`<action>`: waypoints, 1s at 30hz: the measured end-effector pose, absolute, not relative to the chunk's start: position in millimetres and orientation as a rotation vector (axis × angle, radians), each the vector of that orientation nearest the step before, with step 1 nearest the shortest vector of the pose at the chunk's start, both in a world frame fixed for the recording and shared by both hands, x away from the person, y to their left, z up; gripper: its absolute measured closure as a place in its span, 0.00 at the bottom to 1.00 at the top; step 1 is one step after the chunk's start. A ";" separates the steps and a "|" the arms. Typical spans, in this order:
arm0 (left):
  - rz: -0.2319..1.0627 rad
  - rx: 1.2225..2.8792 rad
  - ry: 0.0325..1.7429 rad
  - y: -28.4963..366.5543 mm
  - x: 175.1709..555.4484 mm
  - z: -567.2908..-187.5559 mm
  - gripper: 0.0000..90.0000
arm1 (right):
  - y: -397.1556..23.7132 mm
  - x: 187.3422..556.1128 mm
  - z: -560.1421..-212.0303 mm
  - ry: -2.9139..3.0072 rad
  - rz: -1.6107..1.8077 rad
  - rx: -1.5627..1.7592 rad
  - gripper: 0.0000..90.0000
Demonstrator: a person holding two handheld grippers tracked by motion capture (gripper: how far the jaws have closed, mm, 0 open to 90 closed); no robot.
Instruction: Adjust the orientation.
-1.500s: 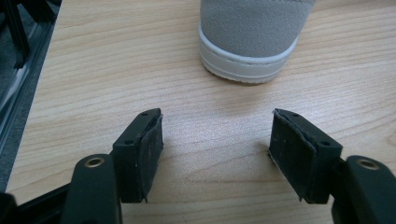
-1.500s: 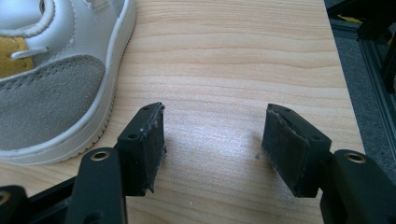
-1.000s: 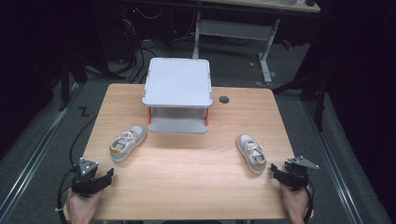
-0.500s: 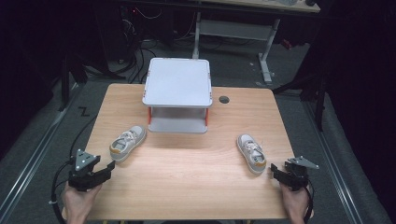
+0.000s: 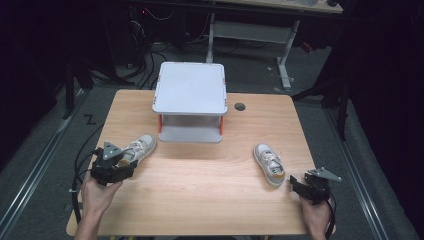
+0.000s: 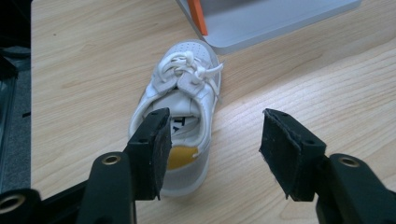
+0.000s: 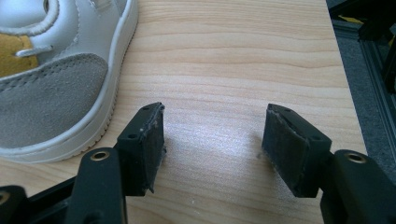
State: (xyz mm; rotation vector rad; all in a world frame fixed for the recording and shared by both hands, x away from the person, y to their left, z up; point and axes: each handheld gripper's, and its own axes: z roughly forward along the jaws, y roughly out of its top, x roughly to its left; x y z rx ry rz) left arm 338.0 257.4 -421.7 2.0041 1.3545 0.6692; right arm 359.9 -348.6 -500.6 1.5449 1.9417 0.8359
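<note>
We've got the left gripper (image 5: 116,167) at lower left of the high view, jaws just been closing but apart with nothing between them; the left shoe (image 6: 180,109) lies just past its tips, toe toward the grey shelf (image 5: 190,95). Right gripper (image 5: 305,187) at lower right, jaws apart and empty, right shoe (image 5: 269,163) just beside it on the table (image 5: 210,200).

Overhead light falls bright on the table (image 5: 200,175), surroundings sink into darkness, and the high view looks soft.
</note>
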 end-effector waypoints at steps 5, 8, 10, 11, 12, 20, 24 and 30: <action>0.639 2.051 1.375 253.8 352.1 -425.7 0.50 | -348.7 360.0 -500.6 1.944 0.836 1.542 0.43; 0.616 2.076 1.396 253.5 359.8 -430.6 0.51 | -348.5 359.9 -500.6 1.945 0.835 1.537 0.43; 0.605 2.086 1.412 253.4 364.2 -434.3 0.52 | -348.2 359.6 -500.6 1.951 0.838 1.536 0.43; 0.597 2.080 1.425 253.1 366.2 -436.2 0.53 | -348.2 359.6 -500.6 1.952 0.838 1.535 0.43; 0.596 2.077 1.431 252.8 368.2 -437.8 0.54 | -348.2 359.6 -500.6 1.952 0.838 1.535 0.43; 0.572 2.077 1.449 252.0 377.6 -445.5 0.70 | -347.6 359.4 -500.6 1.968 0.844 1.519 0.42; 0.543 2.079 1.454 250.8 381.3 -448.7 0.77 | -347.4 359.2 -500.5 1.967 0.844 1.525 0.42; 0.518 2.084 1.460 255.1 383.0 -448.6 0.91 | -347.4 359.2 -500.5 1.967 0.845 1.525 0.42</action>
